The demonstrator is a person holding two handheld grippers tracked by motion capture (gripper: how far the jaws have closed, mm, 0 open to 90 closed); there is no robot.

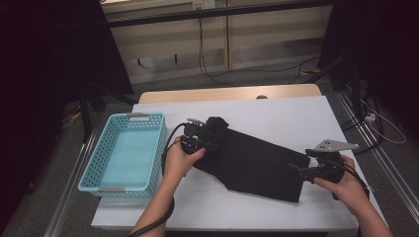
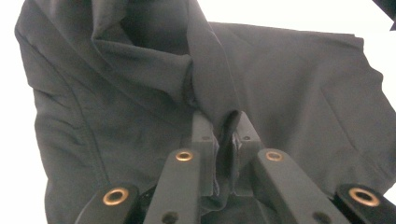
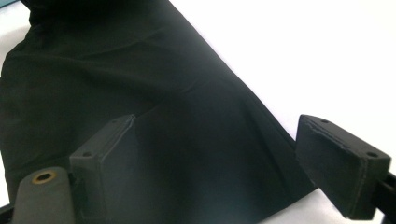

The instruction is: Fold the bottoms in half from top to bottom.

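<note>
A black cloth (image 1: pixel 257 165) lies spread across the white table (image 1: pixel 296 113), its left end bunched up into a raised fold. My left gripper (image 1: pixel 205 136) is shut on that fold; in the left gripper view the fabric (image 2: pixel 116 93) is pinched between the jaws of that left gripper (image 2: pixel 223 140) and rises above them. My right gripper (image 1: pixel 299 170) stands open at the cloth's right end. In the right gripper view, that right gripper (image 3: pixel 224 154) has its jaws wide apart just above the dark cloth (image 3: pixel 140 84) near its edge, with nothing gripped.
A light blue perforated basket (image 1: pixel 159 148) sits at the table's left side, close to my left hand. Bare white table surface lies behind and right of the cloth. Cables trail on the floor beyond the table.
</note>
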